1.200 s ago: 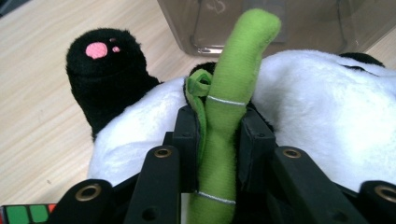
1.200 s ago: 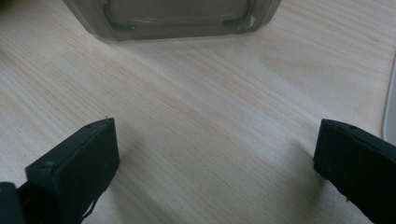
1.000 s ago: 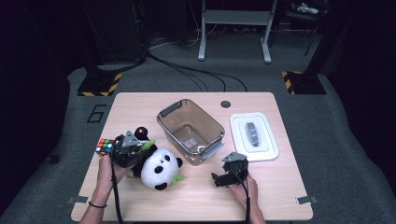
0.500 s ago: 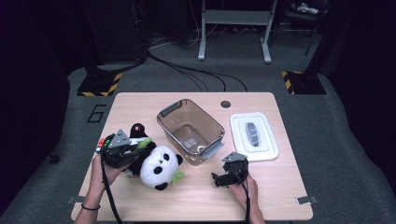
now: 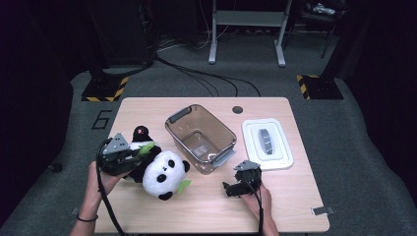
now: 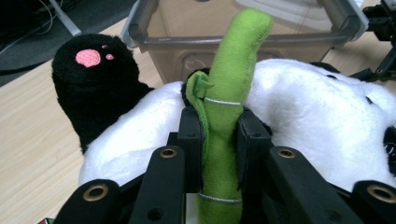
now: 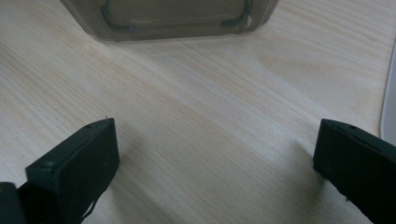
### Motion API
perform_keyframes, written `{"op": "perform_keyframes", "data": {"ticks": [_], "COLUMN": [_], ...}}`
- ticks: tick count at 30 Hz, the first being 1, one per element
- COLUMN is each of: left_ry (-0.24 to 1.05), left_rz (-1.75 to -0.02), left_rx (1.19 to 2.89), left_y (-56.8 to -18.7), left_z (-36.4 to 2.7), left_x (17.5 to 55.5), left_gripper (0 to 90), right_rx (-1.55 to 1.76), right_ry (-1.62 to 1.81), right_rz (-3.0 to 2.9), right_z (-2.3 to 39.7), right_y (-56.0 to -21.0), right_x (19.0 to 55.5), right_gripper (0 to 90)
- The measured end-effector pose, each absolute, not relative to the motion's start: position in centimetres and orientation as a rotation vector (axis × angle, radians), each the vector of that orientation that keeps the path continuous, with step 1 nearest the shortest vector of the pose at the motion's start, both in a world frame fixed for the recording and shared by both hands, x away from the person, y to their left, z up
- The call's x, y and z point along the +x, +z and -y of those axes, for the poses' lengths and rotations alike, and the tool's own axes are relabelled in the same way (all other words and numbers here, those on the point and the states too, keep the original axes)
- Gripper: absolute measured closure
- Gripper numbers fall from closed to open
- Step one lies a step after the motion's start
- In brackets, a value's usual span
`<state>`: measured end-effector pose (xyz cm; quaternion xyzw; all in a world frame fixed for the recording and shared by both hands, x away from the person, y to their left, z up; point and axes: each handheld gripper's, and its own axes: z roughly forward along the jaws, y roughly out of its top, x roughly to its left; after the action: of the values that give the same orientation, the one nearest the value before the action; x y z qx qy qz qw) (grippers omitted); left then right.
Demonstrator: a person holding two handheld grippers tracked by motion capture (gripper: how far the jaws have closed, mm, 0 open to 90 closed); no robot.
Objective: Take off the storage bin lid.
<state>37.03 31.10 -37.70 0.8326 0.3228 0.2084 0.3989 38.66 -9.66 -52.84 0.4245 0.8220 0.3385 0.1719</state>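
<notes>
the left gripper (image 6: 219,135) is clamped on the green bamboo stalk (image 6: 229,93) of the panda plush (image 5: 162,172), beside the clear bin (image 5: 199,137). in the left gripper view the stalk's long axis points away along the jaws. the right gripper (image 7: 215,158) rests spread wide over bare table (image 7: 196,112), holding nothing.

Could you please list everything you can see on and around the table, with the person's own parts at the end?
Panda plush: one, black and white, near left part of the table, beside the bin.
Bamboo stalk: one, green, part of the plush, clamped between the left gripper's jaws.
Storage bin: one, clear brownish with grey handles, table middle, open.
Bin lid: one, white with a grey handle, flat to the right of the bin.
Puzzle cube: one, multicoloured, a corner seen at the left gripper view's bottom edge.
Table: one, light wood.
Metal stand: one, grey, on the floor behind.
Left gripper: one, black, shut on the bamboo stalk.
Right gripper: one, black, open, low over the table.
Hands: two, at the near edge.
</notes>
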Motion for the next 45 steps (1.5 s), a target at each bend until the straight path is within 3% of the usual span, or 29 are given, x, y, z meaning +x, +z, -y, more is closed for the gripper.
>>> {"op": "perform_keyframes", "data": {"ticks": [45], "left_ry": [0.572], "left_rz": [-0.67], "left_rx": [2.018], "left_y": [-29.7], "left_z": [-29.8], "left_x": [39.1], "left_gripper": [75.4], "right_rx": [1.205], "right_ry": [0.962], "right_rz": [-2.332], "right_z": [9.7], "right_y": [-52.8], "right_x": [38.6], "right_gripper": [0.0]}}
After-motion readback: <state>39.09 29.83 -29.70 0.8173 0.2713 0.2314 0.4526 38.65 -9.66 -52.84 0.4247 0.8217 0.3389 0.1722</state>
